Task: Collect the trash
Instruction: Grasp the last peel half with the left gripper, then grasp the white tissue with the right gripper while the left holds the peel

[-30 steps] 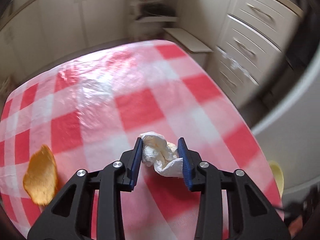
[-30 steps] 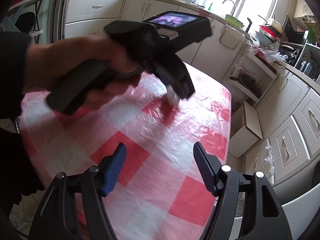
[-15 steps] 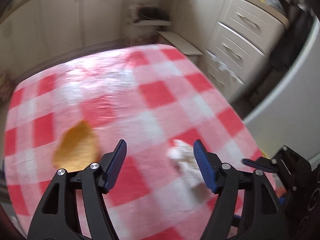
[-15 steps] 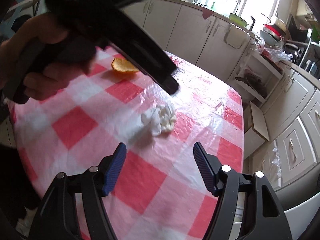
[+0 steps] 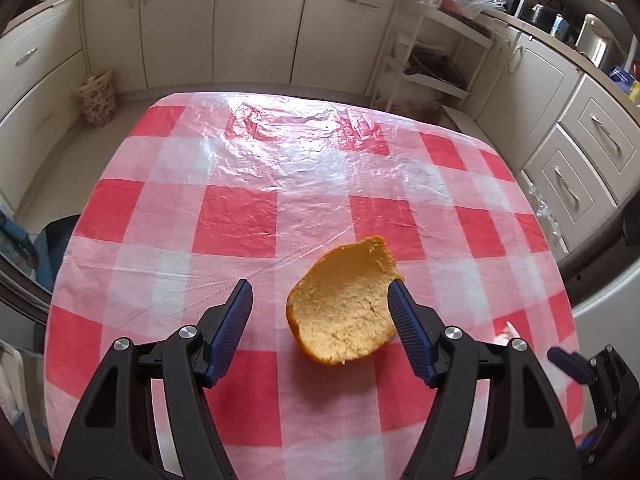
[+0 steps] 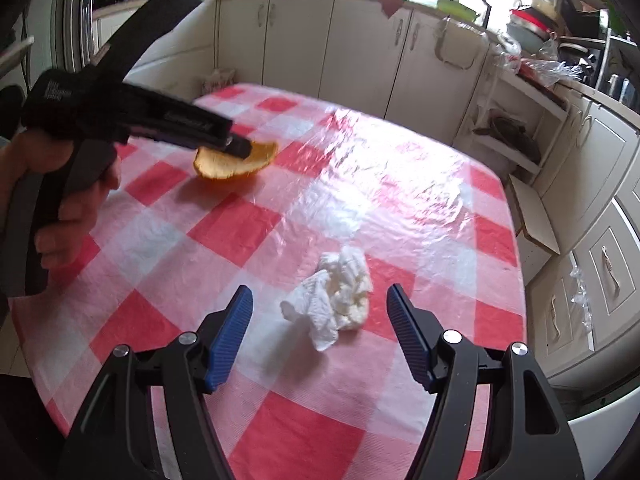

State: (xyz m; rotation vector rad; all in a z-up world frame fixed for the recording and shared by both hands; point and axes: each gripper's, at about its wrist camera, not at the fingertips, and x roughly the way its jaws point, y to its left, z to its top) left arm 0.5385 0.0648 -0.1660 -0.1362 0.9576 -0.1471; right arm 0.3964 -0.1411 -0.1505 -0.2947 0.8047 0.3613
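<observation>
Now we see: left gripper (image 5: pixel 320 304) fingers spread, just opened, peel (image 5: pixel 344 304) between them, ungripped, on the counter (image 5: pixel 240 220) | right gripper (image 6: pixel 320 308) fingers wide apart, pinching nothing, tissue (image 6: pixel 336 296) lying between them on the checked cloth | peel and tissue well apart.

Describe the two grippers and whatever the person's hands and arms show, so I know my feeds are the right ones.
Both the left gripper and the right gripper have black plastic frames with triangular cutouts, silver pivot bolts and ribbed blue fingers. The left one's black pistol handle sits in a bare hand. No sleeve or cable shows.
</observation>
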